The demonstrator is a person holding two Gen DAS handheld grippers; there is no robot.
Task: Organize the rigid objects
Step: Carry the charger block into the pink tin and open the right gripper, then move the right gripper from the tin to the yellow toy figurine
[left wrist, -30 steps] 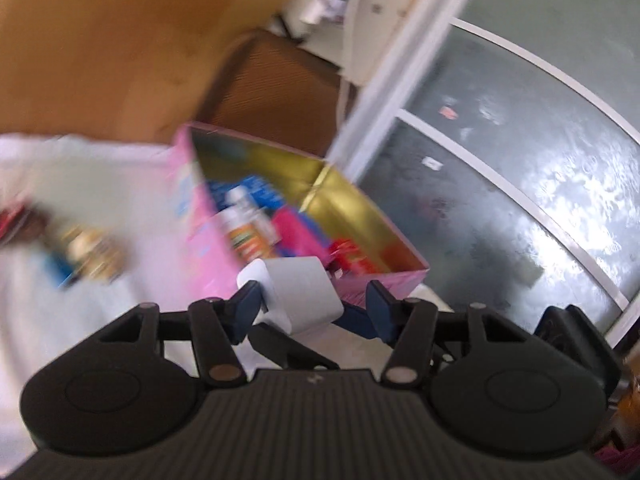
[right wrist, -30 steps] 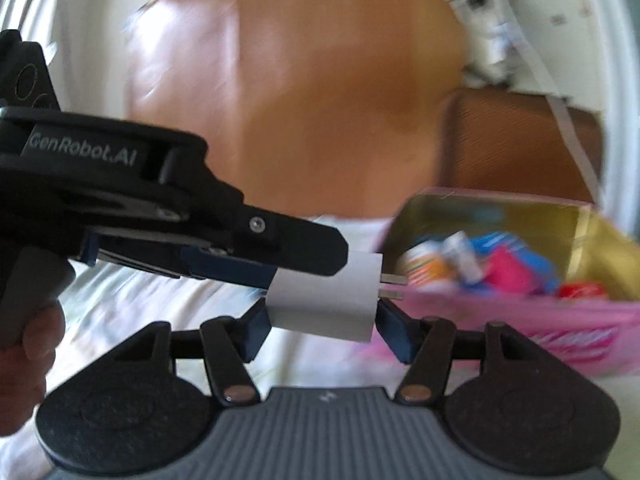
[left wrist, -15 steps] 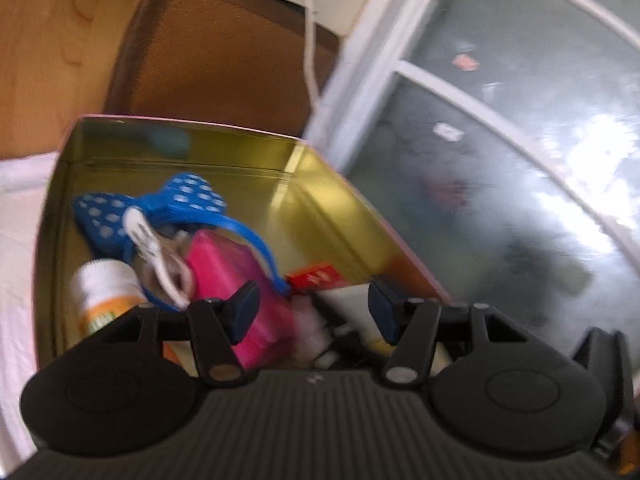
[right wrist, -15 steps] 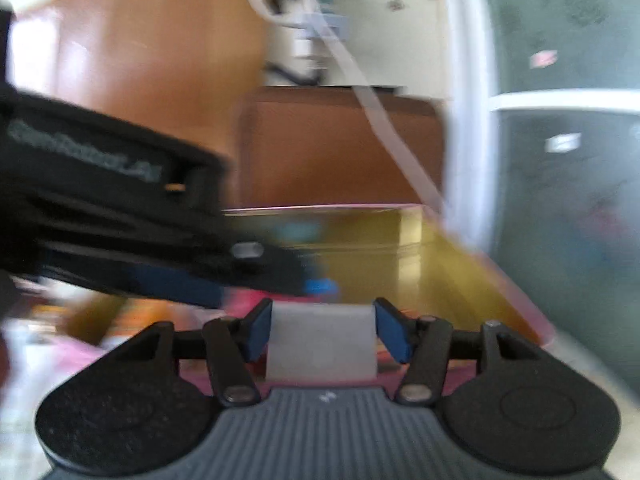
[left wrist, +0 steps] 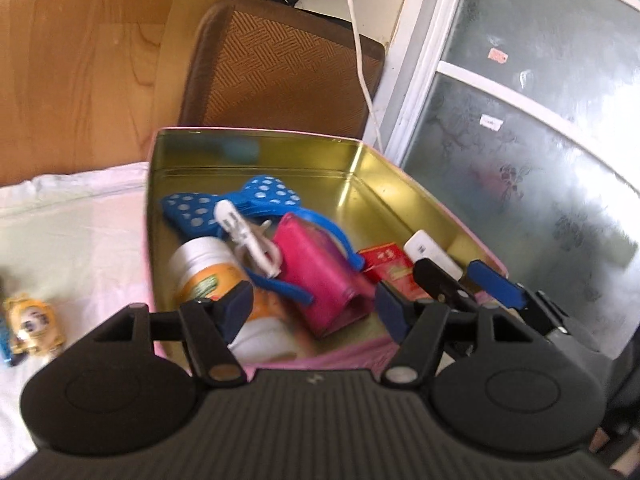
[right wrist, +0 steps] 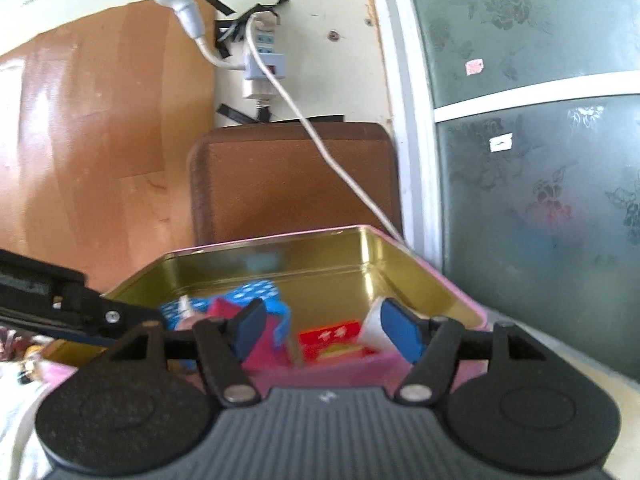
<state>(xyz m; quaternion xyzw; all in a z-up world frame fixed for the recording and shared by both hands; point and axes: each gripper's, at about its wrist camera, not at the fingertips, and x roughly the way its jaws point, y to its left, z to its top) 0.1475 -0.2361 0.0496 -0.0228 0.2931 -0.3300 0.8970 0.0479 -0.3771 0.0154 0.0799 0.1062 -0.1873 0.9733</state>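
A pink tin [left wrist: 256,134] with a gold inside holds a blue dotted bow, a white clip, a pink case [left wrist: 320,272], an orange bottle [left wrist: 208,268], a red box [left wrist: 386,258] and a white charger [left wrist: 428,250]. My left gripper [left wrist: 316,312] hangs over the tin's near edge, its jaws opening with nothing between them. My right gripper [right wrist: 325,332] is at the tin's right near corner, jaws opening too. The white charger [right wrist: 372,326] lies in the tin just inside its right pad, no longer pinched. In the right wrist view the left gripper's finger [right wrist: 120,316] reaches in from the left.
The tin [right wrist: 400,248] sits on a white cloth [left wrist: 80,232]. A small yellow toy figure [left wrist: 34,326] lies on the cloth to the left. Behind stand a brown woven cushion [left wrist: 280,64], a wooden panel and a white cable [right wrist: 320,136]. Frosted glass doors close off the right.
A second ago both grippers held the white charger left of the tin. The left let go, both swung right over the tin, and the right's pads have parted from the charger.
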